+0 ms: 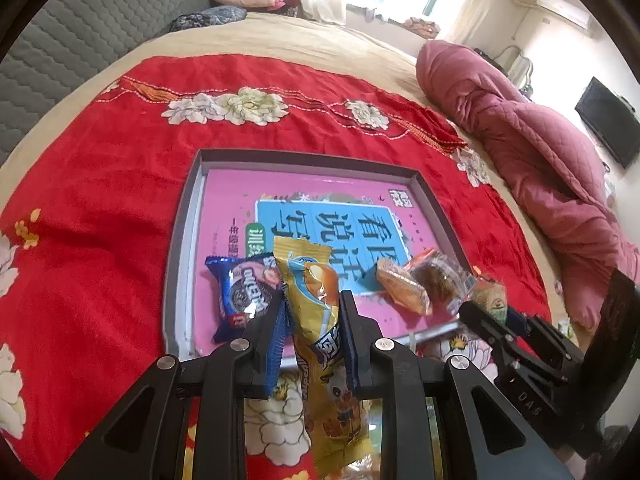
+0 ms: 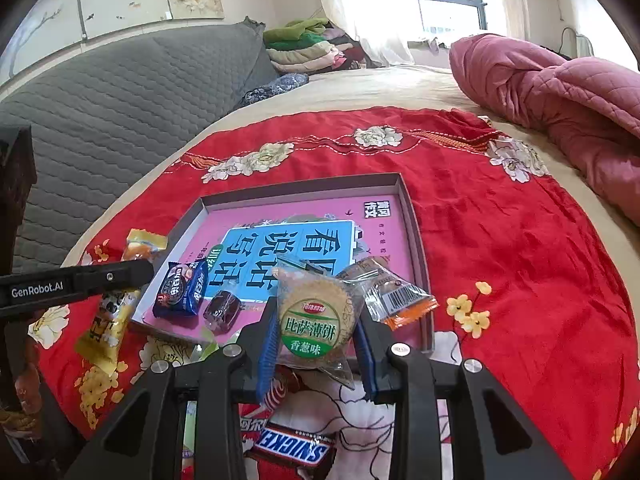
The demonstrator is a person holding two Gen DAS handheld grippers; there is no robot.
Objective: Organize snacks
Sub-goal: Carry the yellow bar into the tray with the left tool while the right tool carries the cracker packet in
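Yellow in the left grip: the left hand-held gripper (image 1: pixel 314 322) is clamped on a long yellow foil snack packet with cartoon print (image 1: pixel 320 320); its blue pads (image 1: pixel 280 344) press the packet's middle from both sides.
Packet's long axis: runs along the fingers, crimped top pointing away toward the tray, tail hanging down near the camera.
Right grip: the right hand-held gripper (image 2: pixel 316 320) is closed on a round, clear-wrapped cracker with a green label (image 2: pixel 314 320), gripped across its width and standing nearly upright.
Tray: a shallow grey cardboard box lid with a pink printed book lying in it (image 1: pixel 188 216) sits on the red floral bedspread (image 1: pixel 100 160), straight ahead of both grippers.
Already in the tray: a blue cookie packet (image 1: pixel 248 298) near left, a clear-wrapped dark round cake (image 1: pixel 438 280) beside an orange-brown wrapped biscuit (image 1: pixel 402 286) near right.
Key relation: both held snacks hang over or just short of the tray's near edge, the yellow one on the left, the cracker on the right.
Free room, as I judge it: the far half of the tray; the gap between the blue packet and the biscuit is narrow for a long packet.
Left outside: a brown chocolate bar in its wrapper (image 2: pixel 294 446) lies on the bedspread under the right gripper.
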